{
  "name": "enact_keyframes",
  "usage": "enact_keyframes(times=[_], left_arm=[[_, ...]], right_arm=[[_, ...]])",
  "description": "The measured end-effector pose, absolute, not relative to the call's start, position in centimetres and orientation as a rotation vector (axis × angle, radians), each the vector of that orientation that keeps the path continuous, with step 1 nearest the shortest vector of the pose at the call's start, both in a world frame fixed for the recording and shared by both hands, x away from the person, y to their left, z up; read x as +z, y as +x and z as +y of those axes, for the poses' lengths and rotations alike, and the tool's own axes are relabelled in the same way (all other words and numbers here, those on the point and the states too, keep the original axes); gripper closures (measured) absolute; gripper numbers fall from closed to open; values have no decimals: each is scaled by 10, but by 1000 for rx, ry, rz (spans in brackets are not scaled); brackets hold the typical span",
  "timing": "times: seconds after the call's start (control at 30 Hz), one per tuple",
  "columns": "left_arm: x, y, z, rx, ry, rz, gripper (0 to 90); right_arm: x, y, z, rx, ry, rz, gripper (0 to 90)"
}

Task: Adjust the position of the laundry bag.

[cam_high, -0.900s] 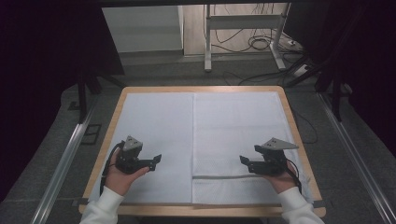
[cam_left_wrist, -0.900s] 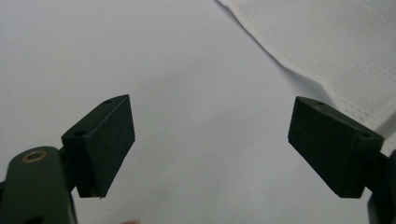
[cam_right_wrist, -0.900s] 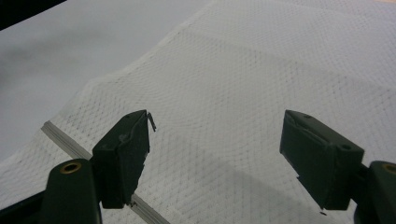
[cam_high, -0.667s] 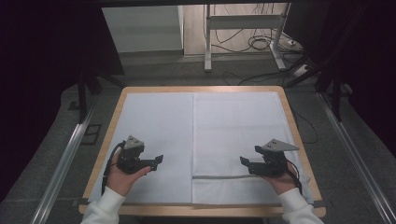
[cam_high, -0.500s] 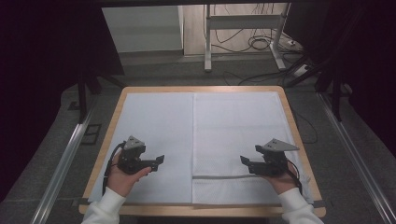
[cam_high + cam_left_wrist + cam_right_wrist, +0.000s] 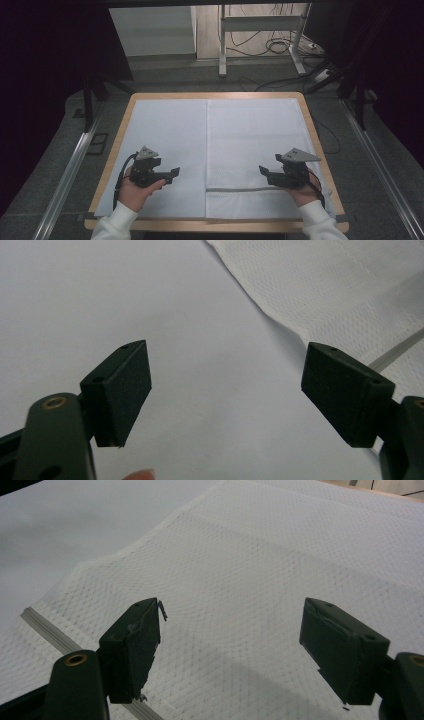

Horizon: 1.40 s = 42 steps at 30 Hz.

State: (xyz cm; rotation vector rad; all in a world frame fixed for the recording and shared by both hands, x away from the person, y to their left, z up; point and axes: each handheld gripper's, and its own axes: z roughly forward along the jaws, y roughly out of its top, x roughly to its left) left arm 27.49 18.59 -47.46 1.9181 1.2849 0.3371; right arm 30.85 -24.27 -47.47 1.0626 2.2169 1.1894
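One wooden table [image 6: 116,150], one smooth white sheet [image 6: 165,135], one white mesh cloth [image 6: 257,135] with one grey zipper strip [image 6: 235,189], two hand-held grippers, left [image 6: 174,173] and right [image 6: 262,171], two hands.

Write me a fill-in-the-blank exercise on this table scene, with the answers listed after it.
1. Both claws, left and right, have their jaws ____.
2. The white mesh cloth covers the table's ____ half in the high view.
3. The grey stripe crosses the cloth near its ____ edge.
4. The left claw hovers over the smooth ____ sheet.

Answers: open; right; near; white
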Motion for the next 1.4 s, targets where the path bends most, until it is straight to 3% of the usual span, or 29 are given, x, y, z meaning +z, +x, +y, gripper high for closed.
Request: enact_keyframes(times=[0.8, 1.4], left_arm=[[-468, 282, 142, 270, 1926, 1241, 212], [-501, 296, 90, 102, 1996, 1266, 303]], right_arm=[[-473, 308, -251, 1185, 1086, 2195, 238], [-474, 309, -252, 1188, 1101, 2193, 238]])
